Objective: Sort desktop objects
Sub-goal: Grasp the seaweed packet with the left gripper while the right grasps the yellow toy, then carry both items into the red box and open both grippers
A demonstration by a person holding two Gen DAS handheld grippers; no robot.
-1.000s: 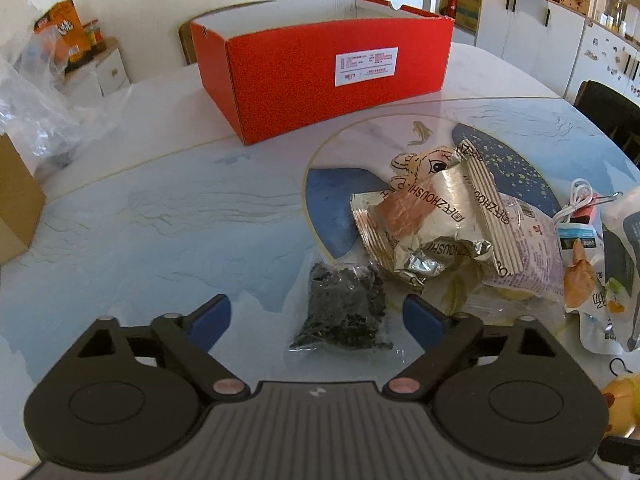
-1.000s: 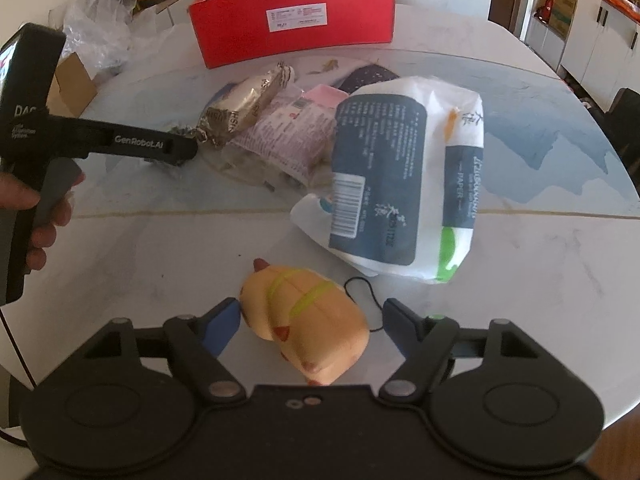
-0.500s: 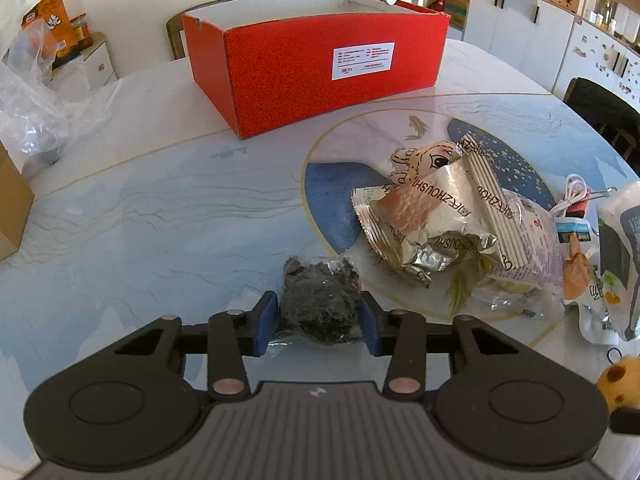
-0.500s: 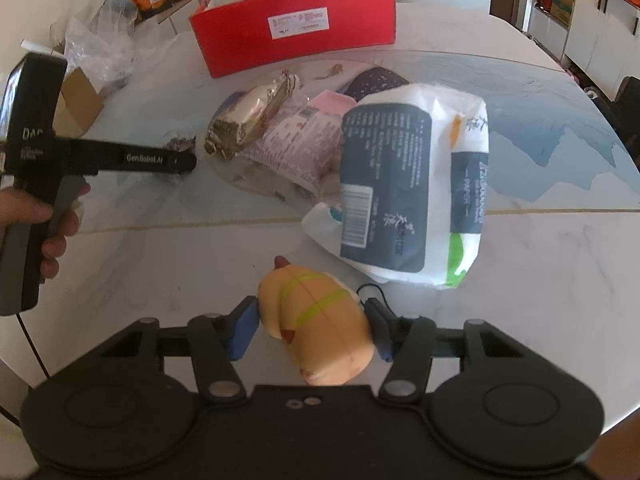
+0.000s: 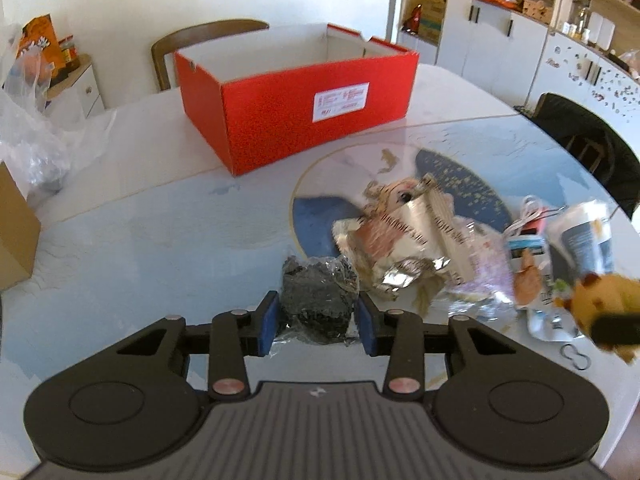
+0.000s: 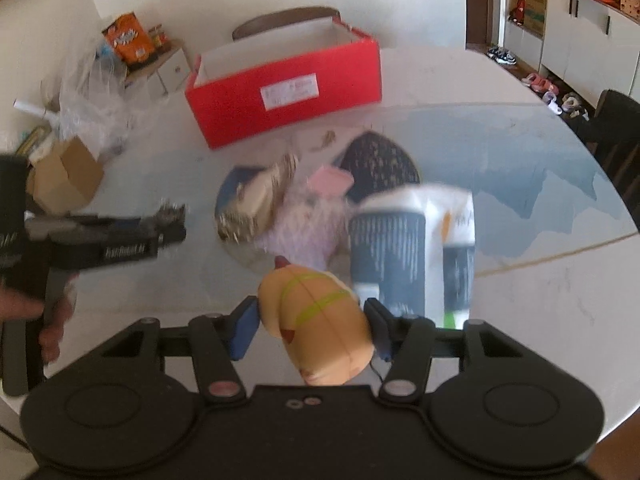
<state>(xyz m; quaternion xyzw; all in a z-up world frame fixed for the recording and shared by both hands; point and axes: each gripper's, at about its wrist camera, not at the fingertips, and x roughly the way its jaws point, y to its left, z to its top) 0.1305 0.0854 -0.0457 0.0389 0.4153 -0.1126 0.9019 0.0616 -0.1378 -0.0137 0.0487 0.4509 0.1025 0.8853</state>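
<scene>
Both hand-held grippers are loaded: the left hand-held gripper [image 5: 317,323] has its blue pads pressed on either side of a clear bag of dark dried stuff [image 5: 318,303], and the right hand-held gripper [image 6: 312,330] is clamped across the middle of a soft yellow plush toy [image 6: 316,322], whose body bulges out beyond the pads. Gripping each across its bulk seems meant to keep a limp, squashy thing from slipping out while it is carried. Each load appears to hang just clear of the tabletop [image 5: 160,240], though the blur makes that hard to confirm. At the far edge of the tabletop stands an open red box [image 5: 296,120], its top unobstructed, which is probably where sorted things are meant to go. Between the box and the near edge lies a loose heap still to be dealt with: a crumpled foil snack packet [image 5: 404,240], a pink-printed wrapper [image 6: 304,216] and a white and dark blue pack [image 6: 412,248]. A cardboard carton [image 6: 66,176] and clear plastic bags [image 5: 36,136] sit toward the left edge.
</scene>
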